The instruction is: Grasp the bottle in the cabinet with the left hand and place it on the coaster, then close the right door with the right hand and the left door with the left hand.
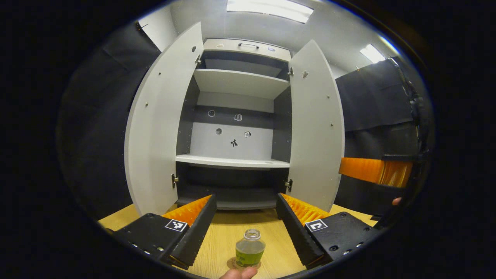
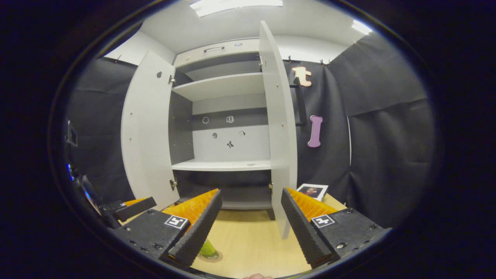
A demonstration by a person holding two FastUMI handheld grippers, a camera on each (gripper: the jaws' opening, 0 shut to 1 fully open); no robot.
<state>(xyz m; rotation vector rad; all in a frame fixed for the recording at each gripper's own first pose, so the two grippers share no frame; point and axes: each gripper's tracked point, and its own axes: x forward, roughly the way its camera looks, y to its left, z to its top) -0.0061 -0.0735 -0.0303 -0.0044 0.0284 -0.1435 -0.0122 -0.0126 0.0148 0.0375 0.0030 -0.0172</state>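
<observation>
So the bottle point(image 1: 250, 248) is seen standing upright on the coaster point(image 1: 232, 265) on the wooden table point(image 1: 221, 236), cap off, well out in front of the cabinet point(image 1: 236, 116). In the left gripper view the left gripper point(image 1: 245, 228) is spread wide with nothing held; the bottle sits between its two fingers but isn't touched by either. The right gripper point(image 2: 251, 228) is spread wide too, nothing gripped, and is pointed at the edge of the right door point(image 2: 279, 135). Both doors are swung fully open, the left door point(image 1: 162, 128) included, and bare shelves are shown inside. In the right gripper view a bit of the bottle and coaster gets caught behind the left-hand finger point(image 2: 197, 228). A small framed picture point(image 2: 312, 191) is spotted on the table past the right door.
</observation>
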